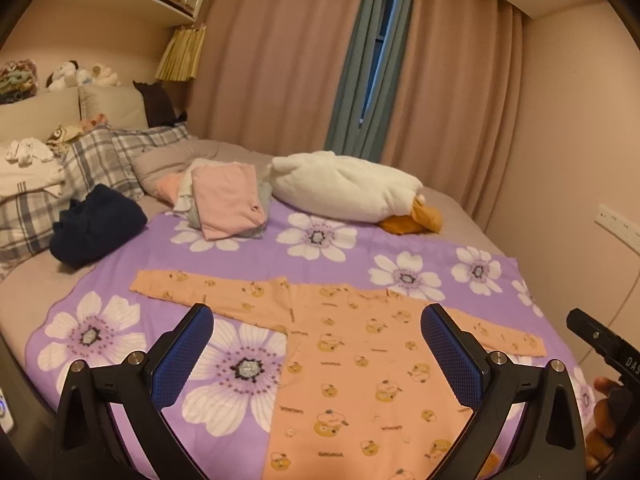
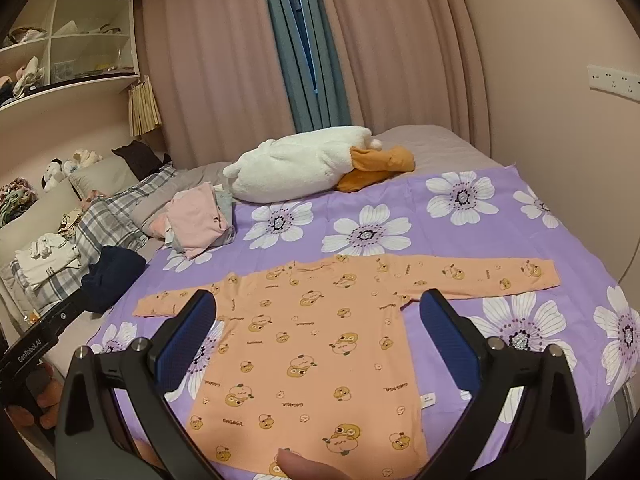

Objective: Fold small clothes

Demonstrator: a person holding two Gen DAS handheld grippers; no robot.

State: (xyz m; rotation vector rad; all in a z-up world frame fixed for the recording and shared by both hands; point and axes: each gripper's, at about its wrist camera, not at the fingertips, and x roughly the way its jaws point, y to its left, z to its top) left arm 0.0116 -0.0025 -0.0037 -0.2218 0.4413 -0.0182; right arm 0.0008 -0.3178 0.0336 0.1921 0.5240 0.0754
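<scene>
Left gripper (image 1: 316,344) jaws spread wide, nothing held; right gripper (image 2: 318,330) likewise spread and empty. Both hover above the orange long-sleeved top (image 2: 316,344), which lies flat and unfolded on the purple flowered sheet (image 2: 500,208), sleeves out to either side. Beyond the top, a stack of folded pink clothes (image 1: 228,200) suggests earlier pieces are done. A navy garment (image 1: 96,224) beside that stack looks unfolded. This top: no fold started.

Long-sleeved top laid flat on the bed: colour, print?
Peach-orange long-sleeved top, yellow cartoon duck print; right wrist view clearest.
</scene>
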